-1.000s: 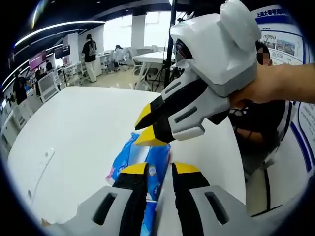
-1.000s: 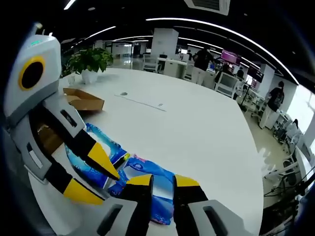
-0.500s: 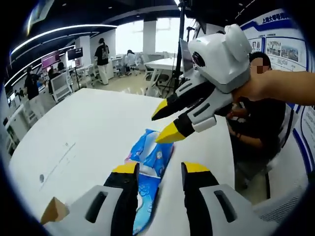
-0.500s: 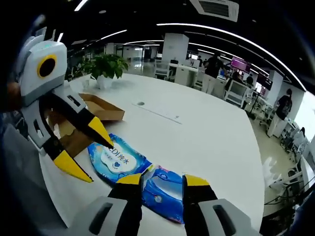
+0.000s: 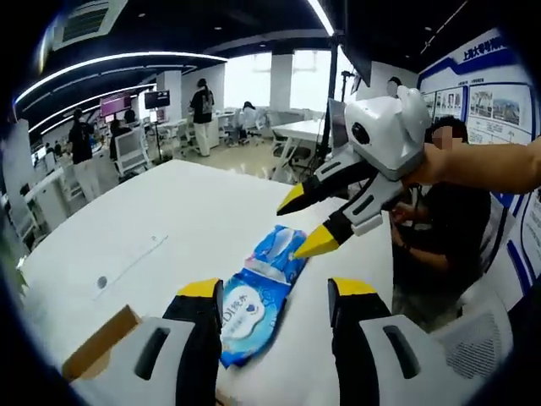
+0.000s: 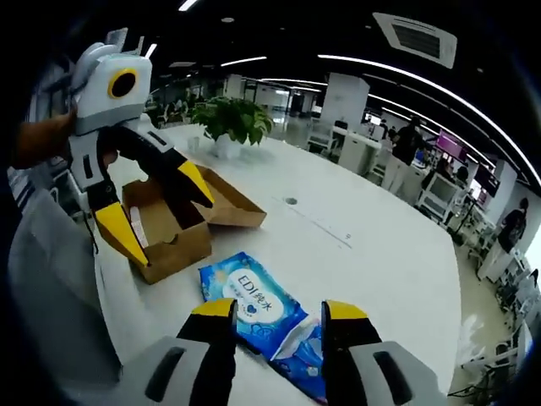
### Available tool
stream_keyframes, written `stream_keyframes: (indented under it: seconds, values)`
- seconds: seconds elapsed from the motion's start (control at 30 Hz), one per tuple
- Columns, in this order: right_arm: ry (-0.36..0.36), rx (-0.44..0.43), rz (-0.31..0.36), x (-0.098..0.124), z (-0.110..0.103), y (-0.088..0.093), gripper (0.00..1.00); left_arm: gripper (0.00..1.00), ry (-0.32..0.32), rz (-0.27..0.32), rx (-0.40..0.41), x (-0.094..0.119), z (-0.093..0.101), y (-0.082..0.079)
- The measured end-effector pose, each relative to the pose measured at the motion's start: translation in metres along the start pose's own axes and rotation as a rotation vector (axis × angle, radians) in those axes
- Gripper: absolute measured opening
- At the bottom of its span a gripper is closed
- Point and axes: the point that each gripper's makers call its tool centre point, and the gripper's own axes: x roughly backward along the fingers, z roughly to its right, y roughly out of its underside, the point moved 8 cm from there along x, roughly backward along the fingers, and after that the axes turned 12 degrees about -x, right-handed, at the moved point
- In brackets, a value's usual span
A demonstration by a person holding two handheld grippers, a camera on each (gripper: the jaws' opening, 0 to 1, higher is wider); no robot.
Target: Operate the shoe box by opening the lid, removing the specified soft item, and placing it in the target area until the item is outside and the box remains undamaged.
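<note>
Both claws had drawn back from the blue wipes pack [image 6: 258, 309], leaving it flat on the white table [image 6: 372, 245] at four o'clock of the open shoe box [image 6: 173, 224]; left claw [image 5: 275, 292] and right claw [image 6: 279, 309] stood spread and empty, apparently because delivery was finished.

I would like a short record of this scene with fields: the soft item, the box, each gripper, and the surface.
Soft item: blue wet-wipes pack, lying flat on the table, outside the box
Box: brown cardboard shoe box, open, lid flap spread out, beside the pack
Left gripper: open, holding nothing, above the box
Right gripper: open, holding nothing, above the pack's far end
Surface: white table
Background: potted plant on the table; people in an office
</note>
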Motion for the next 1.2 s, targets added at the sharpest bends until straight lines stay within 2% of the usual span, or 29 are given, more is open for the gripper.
stream_keyframes:
  seconds: [0.27,0.4,0.5,0.77,1.2]
  values:
    - [-0.098,0.049,-0.002,-0.013,-0.034,-0.014,0.42,0.57,-0.064,0.02,0.034,0.046,-0.004,0.017]
    - [-0.181,0.094,-0.024,-0.023,-0.053,-0.019,0.44,0.62,-0.084,0.025,0.042,0.069,-0.004,0.023]
    - [-0.247,0.123,-0.038,-0.032,-0.067,-0.023,0.44,0.66,-0.105,0.051,0.075,0.087,-0.005,0.028]
    - [-0.368,0.18,-0.064,-0.053,-0.095,-0.032,0.45,0.72,-0.159,0.043,0.104,0.126,-0.005,0.052]
    - [-0.428,0.248,-0.098,-0.088,-0.122,-0.039,0.44,0.79,-0.25,0.023,0.14,0.184,-0.008,0.092]
